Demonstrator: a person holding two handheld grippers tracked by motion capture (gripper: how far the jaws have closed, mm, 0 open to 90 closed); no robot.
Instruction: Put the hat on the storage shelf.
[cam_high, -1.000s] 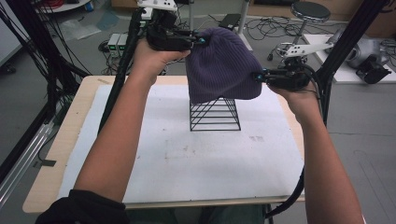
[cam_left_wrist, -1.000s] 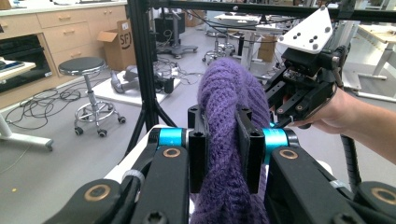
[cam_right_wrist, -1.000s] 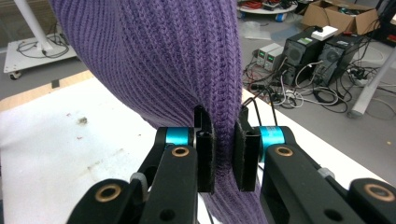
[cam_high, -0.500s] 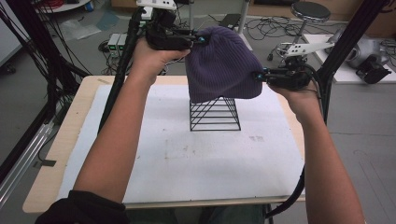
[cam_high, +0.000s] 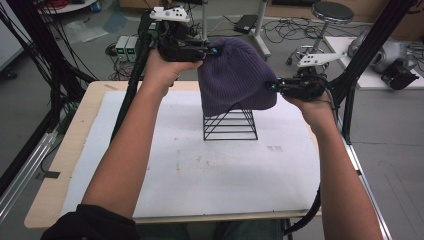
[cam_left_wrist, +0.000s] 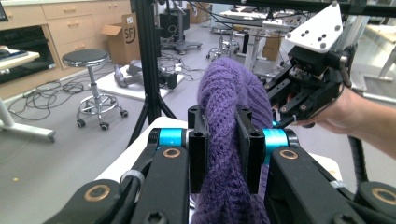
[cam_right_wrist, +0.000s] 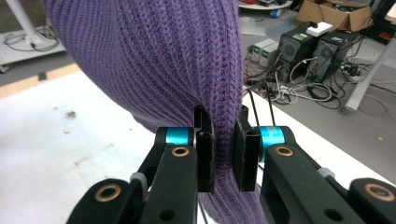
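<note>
Holding one knitted purple beanie (cam_high: 235, 75) between your two grippers, above the table (cam_high: 85, 115).

Item 1, left gripper (cam_high: 212, 50): jaws pressed together on a bunched fold of the beanie's edge; in the left gripper view the knit (cam_left_wrist: 224, 140) fills the gap between the pads and rises beyond them. Your left hand (cam_high: 167, 70) grips the body just behind the jaws.

Item 2, right gripper (cam_high: 274, 86): jaws pinching the beanie's opposite edge, lower down; in the right gripper view the ribbed fabric (cam_right_wrist: 187, 60) spreads up and away from the pads (cam_right_wrist: 205, 154).

Item 3, beanie: stretched between the two grippers, hanging off the table, its lower hem just over item 4.

Item 4, black wire stand (cam_high: 230, 125): below and between your grippers, upright on the white sheet (cam_high: 200, 170) covering the table; whether the hem touches its top cannot be told.

Item 5, stool (cam_high: 332, 12): on the floor well beyond the right gripper.
</note>
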